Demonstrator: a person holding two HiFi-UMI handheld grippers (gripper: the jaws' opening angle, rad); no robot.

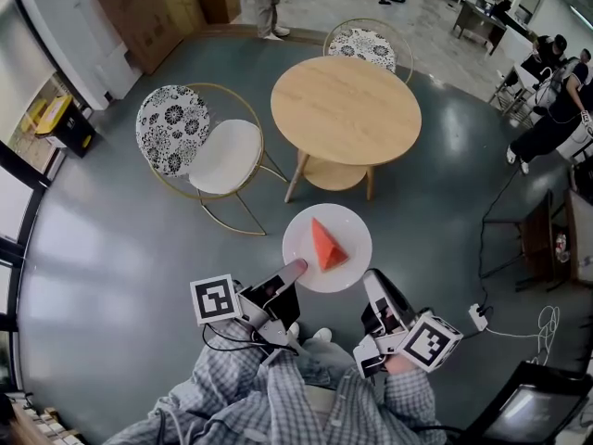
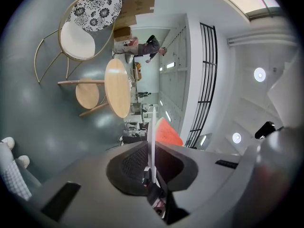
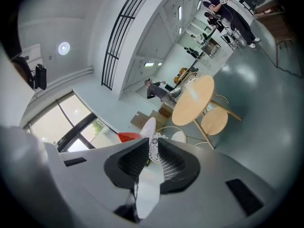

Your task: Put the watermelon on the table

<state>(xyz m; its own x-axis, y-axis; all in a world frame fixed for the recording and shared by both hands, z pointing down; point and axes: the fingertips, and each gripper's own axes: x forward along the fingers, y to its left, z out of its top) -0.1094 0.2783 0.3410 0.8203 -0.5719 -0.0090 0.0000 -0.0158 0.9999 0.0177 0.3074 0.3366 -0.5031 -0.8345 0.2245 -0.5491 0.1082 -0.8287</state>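
The watermelon (image 1: 326, 246) is a red wedge lying on a white plate (image 1: 301, 235) held in the air above the floor. In the head view the round table (image 1: 346, 109) is at 12 o'clock from it, well apart. The wedge's long axis runs from 11 to 5 o'clock, with the narrow tip pointing to 11 and the broad end to 5. The left gripper (image 1: 296, 268) is clenched on the plate's rim at 8 o'clock. The right gripper (image 1: 373, 278) grasps the rim at 4 o'clock.
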